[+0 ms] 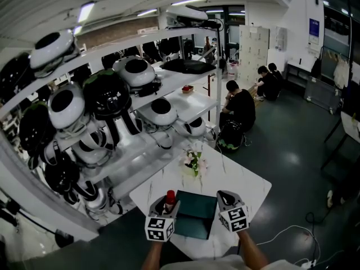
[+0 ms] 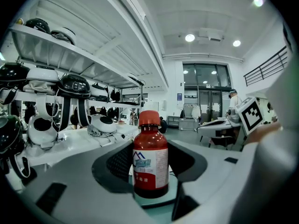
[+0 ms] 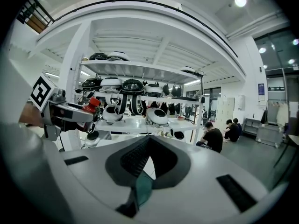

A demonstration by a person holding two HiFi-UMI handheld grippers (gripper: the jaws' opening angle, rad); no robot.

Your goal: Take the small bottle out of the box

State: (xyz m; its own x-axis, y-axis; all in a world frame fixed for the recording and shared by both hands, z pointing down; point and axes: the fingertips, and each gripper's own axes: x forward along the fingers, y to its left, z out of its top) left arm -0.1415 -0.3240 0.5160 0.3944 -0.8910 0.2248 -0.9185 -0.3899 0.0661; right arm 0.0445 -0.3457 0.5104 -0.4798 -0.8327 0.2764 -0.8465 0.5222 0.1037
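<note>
A small red bottle with a red cap and a white label stands upright between the jaws of my left gripper, which is shut on its body. In the head view the bottle sits in the left gripper at the left edge of the dark green open box on the white table. My right gripper hovers at the box's right edge. Its jaws are shut with nothing between them, and a sliver of the teal box shows below. The right gripper view also catches the left gripper with the bottle's cap.
A small bunch of flowers stands at the table's far side. White shelving loaded with black and white helmets runs along the left. Several people sit on the floor beyond the table. A cable lies on the floor at the right.
</note>
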